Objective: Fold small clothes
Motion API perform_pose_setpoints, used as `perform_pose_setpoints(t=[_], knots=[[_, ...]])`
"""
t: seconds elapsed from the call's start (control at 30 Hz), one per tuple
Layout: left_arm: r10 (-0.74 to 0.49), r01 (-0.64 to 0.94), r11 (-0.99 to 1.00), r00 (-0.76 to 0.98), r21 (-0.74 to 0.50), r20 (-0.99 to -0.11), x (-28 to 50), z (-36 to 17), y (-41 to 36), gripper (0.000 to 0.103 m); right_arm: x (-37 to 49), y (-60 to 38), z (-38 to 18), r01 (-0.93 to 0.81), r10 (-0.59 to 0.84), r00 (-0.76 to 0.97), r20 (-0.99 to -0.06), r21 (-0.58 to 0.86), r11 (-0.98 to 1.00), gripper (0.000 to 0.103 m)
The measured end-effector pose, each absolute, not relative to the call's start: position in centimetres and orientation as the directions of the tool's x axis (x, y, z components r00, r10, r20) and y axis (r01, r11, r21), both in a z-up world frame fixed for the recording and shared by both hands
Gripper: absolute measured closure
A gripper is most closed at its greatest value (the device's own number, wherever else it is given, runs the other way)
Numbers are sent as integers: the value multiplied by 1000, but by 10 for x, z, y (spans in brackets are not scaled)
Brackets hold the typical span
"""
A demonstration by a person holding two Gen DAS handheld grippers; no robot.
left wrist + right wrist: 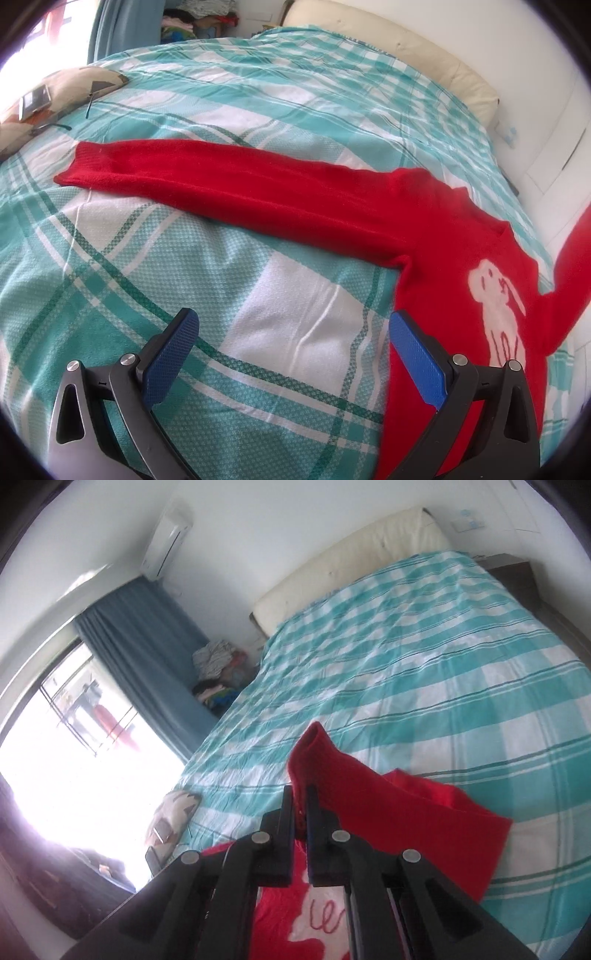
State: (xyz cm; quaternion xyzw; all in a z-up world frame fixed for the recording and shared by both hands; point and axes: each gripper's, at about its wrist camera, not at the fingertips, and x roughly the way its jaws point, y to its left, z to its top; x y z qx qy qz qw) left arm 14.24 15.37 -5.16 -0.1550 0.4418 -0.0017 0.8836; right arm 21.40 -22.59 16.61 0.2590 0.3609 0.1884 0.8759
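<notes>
- Nearest, the left gripper hovers with its blue pads spread wide and nothing between them; one pad sits over the bare bedspread, the other over the edge of the red sweater.
- The right gripper has its jaws pressed together on the sweater's sleeve, whose cuff stands up above the fingertips, lifted off the bed.
- The sweater lies face up on the teal-and-white checked bedspread, its white animal motif showing on the chest.
- Its other sleeve stretches flat across the bedspread, away from the body.
- Further off, a patterned cushion rests near the bed's edge with a phone on it.
- At the far end stand a cream headboard, a blue curtain and a heap of clothes.
</notes>
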Motion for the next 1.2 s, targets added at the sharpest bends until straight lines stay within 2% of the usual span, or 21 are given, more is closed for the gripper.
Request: perform_pose_setpoints(t=[0.17,0.2,0.27,0.3,0.33,0.4,0.53,0.73,0.87,0.9,0.93,0.97,1.03,1.2], knots=[[-149,-165,939,597,-302,-788,145,-57,164,0,253,-147,104,-179,571,548,-611,581,794,97],[-149,-163,940,597,-301,-788,144,-57,163,0,260,-141,87,-178,598,514,-615,606,776,92],[-147,-158,942,598,-296,-788,145,-57,163,0,270,-126,57,-157,673,422,-608,682,714,70],[-147,-156,943,597,-294,-788,145,-57,162,0,273,-122,45,-146,708,393,-587,720,678,50],[-146,-156,943,597,-293,-789,144,-57,162,0,271,-119,36,-147,742,371,-558,754,640,46],[-146,-161,941,598,-297,-788,145,-57,163,0,266,-119,27,-155,773,353,-527,782,603,46],[-145,-163,941,596,-296,-790,146,-58,161,0,257,-157,19,-110,729,381,-568,756,646,46],[-143,-135,953,587,-271,-797,147,-60,148,0,233,-270,-37,155,674,419,-609,779,608,42],[-126,-121,964,579,-237,-805,147,-63,141,0,207,-319,-69,272,517,389,-763,631,726,44],[-122,-119,966,580,-231,-806,146,-63,140,0,199,-327,-68,259,509,409,-757,631,731,52],[-121,-117,966,580,-229,-805,146,-63,140,0,189,-334,-63,252,491,435,-755,625,739,52],[-121,-116,966,580,-229,-805,146,-63,140,0,177,-340,-55,247,454,464,-760,604,758,52],[-121,-118,966,578,-229,-807,145,-63,140,0,151,-345,-35,213,374,518,-770,539,815,44],[-110,-119,969,574,-216,-812,145,-64,137,0,78,-356,-16,193,154,611,-776,334,923,38]])
